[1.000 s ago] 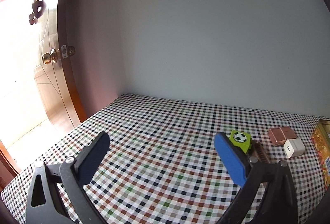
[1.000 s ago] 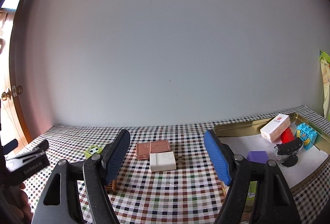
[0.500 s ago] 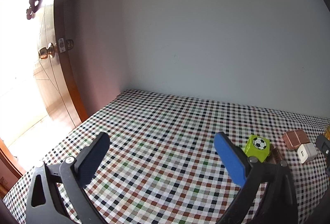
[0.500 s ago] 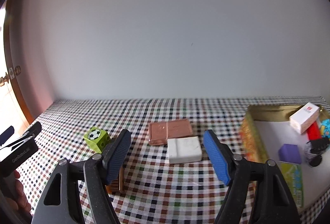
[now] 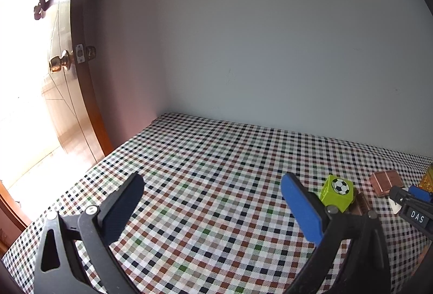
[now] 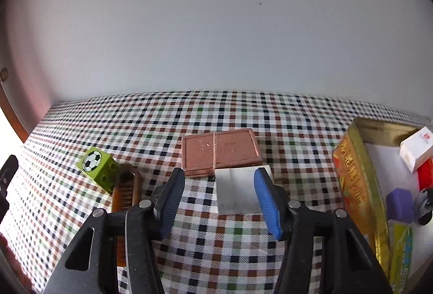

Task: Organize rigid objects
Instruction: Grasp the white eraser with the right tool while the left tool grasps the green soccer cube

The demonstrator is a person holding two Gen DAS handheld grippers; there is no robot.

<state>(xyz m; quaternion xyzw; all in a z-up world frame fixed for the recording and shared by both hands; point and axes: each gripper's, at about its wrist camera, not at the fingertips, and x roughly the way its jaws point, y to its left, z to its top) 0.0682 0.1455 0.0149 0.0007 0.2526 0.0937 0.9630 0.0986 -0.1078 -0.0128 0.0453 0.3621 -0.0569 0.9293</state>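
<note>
Checkered table [image 6: 243, 245] with green cube [image 6: 98, 166], copper case [image 6: 220, 152], white block [image 6: 238, 192], gold tin [image 6: 357, 185].

Checked tablecloth [image 6: 243, 115], lime-green football cube [image 6: 98, 166], copper-pink case [image 6: 220, 152], white block [image 6: 238, 192].

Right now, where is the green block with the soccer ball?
In the right wrist view the green block sits left on the checkered tablecloth, touching the brown brush, left of the copper case.
</note>
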